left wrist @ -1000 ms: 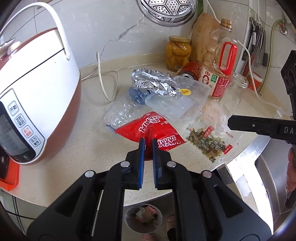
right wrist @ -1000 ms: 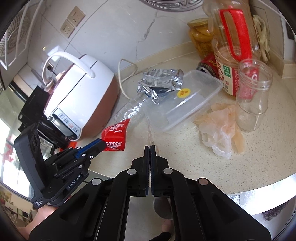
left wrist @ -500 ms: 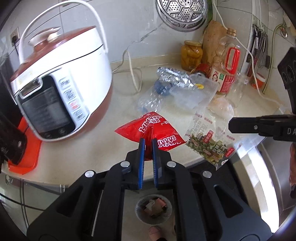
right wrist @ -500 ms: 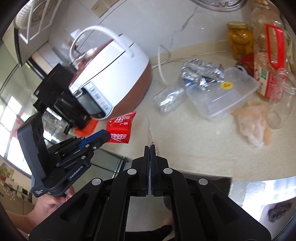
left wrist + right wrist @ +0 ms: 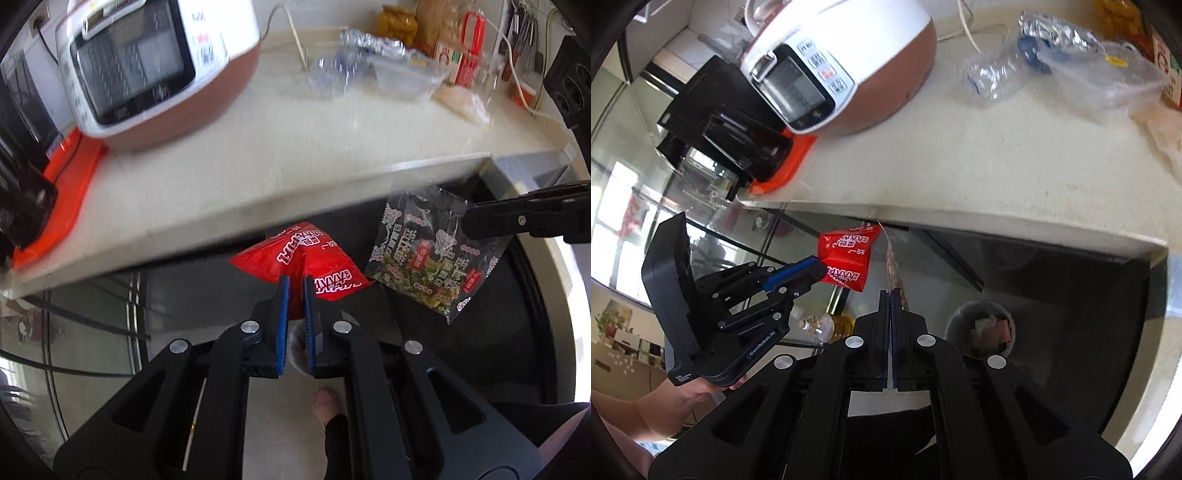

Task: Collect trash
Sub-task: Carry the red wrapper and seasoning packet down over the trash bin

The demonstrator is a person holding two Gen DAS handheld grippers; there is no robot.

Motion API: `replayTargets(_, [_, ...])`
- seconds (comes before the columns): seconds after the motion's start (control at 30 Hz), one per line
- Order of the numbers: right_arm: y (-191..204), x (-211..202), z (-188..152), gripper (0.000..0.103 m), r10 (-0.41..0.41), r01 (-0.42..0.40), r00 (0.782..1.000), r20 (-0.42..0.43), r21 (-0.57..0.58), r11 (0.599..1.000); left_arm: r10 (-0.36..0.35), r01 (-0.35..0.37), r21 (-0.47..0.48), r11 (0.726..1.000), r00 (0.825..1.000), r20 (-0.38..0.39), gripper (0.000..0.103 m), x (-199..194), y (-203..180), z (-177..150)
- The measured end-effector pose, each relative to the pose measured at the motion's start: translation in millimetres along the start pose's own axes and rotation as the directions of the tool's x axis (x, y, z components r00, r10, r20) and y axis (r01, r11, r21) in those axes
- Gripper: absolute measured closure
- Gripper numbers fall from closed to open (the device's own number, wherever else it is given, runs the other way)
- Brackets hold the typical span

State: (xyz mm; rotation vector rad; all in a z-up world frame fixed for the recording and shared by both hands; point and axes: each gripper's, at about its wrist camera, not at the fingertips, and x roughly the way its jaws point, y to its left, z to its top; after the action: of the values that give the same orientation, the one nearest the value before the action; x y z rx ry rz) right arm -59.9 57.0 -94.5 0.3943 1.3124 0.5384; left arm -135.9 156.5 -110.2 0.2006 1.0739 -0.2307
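Note:
My left gripper (image 5: 296, 282) is shut on a red snack packet (image 5: 299, 260), held in the air below the counter's front edge. From the right wrist view the same left gripper (image 5: 822, 268) and red packet (image 5: 847, 256) show at the left. My right gripper (image 5: 890, 295) is shut on a clear packet of green dried vegetables (image 5: 432, 254), seen edge-on as a thin film (image 5: 892, 262) between its pads. A round trash bin (image 5: 982, 328) with scraps inside stands on the floor, just right of the right gripper; in the left wrist view the bin (image 5: 297, 354) peeks out behind the left fingers.
On the counter (image 5: 258, 147) stand a rice cooker (image 5: 155, 62), a crushed clear bottle (image 5: 993, 77), foil wrapper (image 5: 1052, 29), clear plastic box (image 5: 1108, 85), crumpled plastic wrap (image 5: 461, 103), oil bottle (image 5: 465, 55) and jar. A person's foot (image 5: 325, 402) is on the floor.
Both grippers have pulled back from the counter and sunk below its front edge, carrying their packets. The floor and the trash bin now fill the lower views.

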Motion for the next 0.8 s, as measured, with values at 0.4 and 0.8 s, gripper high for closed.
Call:
replayTargets(0.4, [-49.4,120.4,-62.8,0.101,-0.115,0.14,0.983,-0.143,0.181,0.973,-0.091,0.103,0.058,0.993,0.979,-0.184,0.097,105.3,-2.4,-79.4])
replayTargets(0.8, [-153.8,268.3,-112.5,0.101,-0.189,0.267,0.945,-0.267,0.296,0.917,-0.127,0.168,0.09,0.982,0.929,-0.346,0.096,268.4,-22.7,-141.3])
